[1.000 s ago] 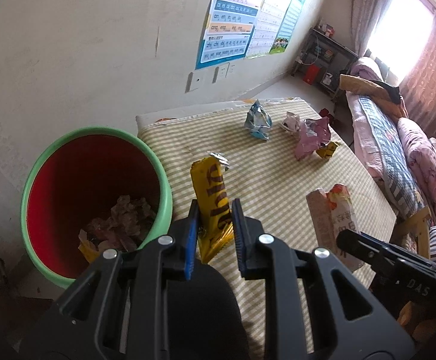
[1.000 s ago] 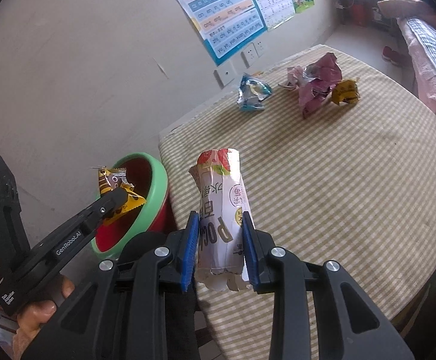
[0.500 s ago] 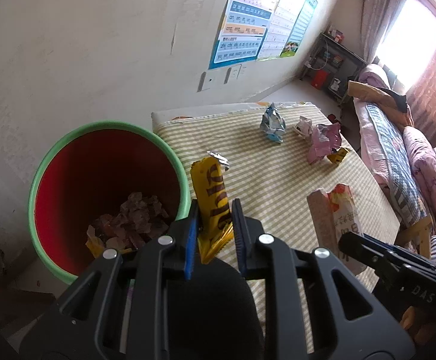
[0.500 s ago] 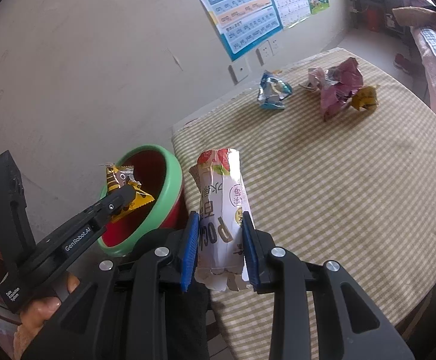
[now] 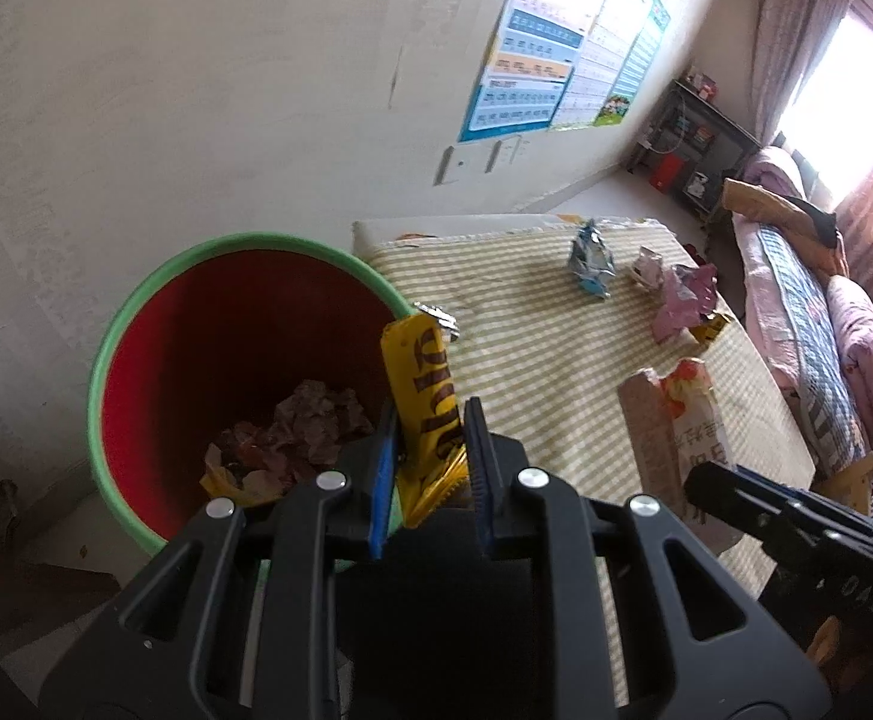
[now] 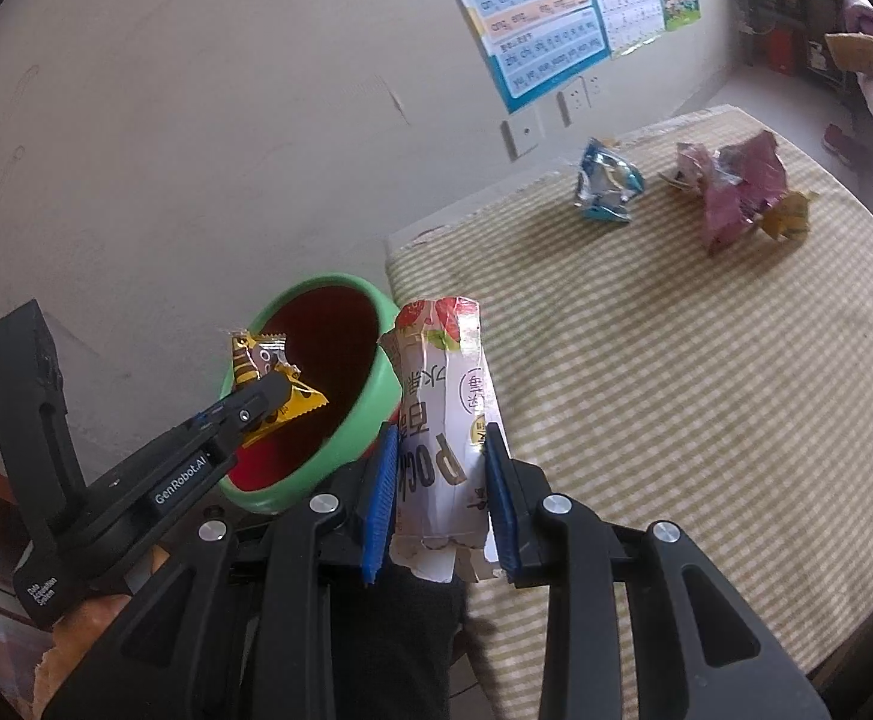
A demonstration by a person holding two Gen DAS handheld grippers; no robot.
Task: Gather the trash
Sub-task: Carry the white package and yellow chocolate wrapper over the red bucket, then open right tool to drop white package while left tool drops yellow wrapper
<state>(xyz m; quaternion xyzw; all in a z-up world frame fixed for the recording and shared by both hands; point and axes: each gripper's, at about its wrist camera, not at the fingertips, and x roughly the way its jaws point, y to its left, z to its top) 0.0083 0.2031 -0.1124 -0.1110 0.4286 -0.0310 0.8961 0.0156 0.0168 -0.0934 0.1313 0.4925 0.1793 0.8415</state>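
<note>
The left gripper [image 5: 430,468] clamps a crinkled yellow foil candy wrapper [image 5: 423,387] upright between its blue ribbed pads, above the round green-rimmed, red-walled plastic bin [image 5: 136,324] of crumpled scraps. The right gripper [image 6: 439,498] pinches a glossy white-and-pink tubular snack packet [image 6: 442,414] over the beige gingham tablecloth [image 6: 676,372], just beside the bin's rim.

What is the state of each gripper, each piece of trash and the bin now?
Left gripper: shut on yellow wrapper, at the bin's rim.
Right gripper: shut on white snack bag, upright.
Bin: open, partly filled with wrappers.
Blue wrapper: crumpled, lying on the table.
Pink wrapper: crumpled, on the table.
</note>
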